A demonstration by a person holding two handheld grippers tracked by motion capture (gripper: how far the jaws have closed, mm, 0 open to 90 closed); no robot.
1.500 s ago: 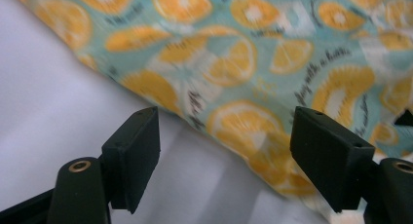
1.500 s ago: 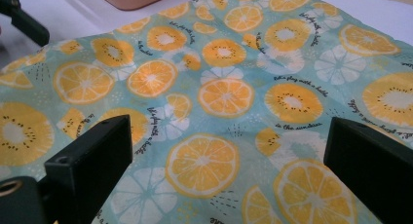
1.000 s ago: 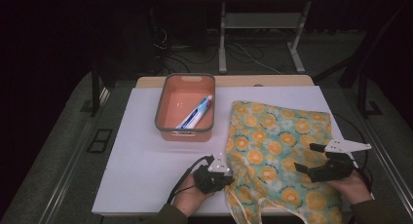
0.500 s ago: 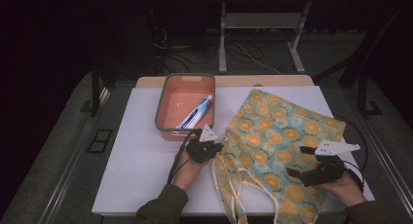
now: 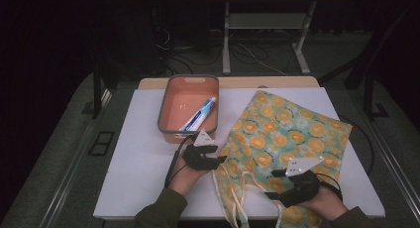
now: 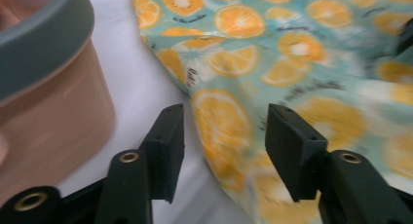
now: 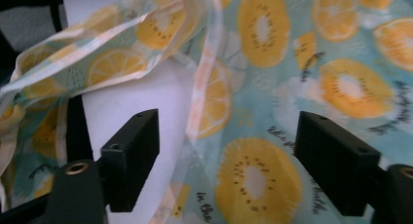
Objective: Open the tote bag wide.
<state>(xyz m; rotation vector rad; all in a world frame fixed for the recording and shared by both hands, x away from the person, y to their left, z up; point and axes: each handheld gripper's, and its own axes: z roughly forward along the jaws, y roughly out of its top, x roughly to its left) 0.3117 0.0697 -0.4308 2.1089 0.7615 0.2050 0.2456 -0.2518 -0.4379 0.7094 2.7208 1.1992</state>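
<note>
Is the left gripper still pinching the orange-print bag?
Apart. The left gripper view shows the left gripper with jaws just opened, standing clear on either side of the bag's edge, with gaps showing beside both pads.

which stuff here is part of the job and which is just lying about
In the job:
- orange-print cloth bag
- left gripper, jaws just opened, apart over the bag's edge
- right gripper, jaws closing but apart over the bag

Lying about:
- orange tub
- toothpaste tube inside it
</note>
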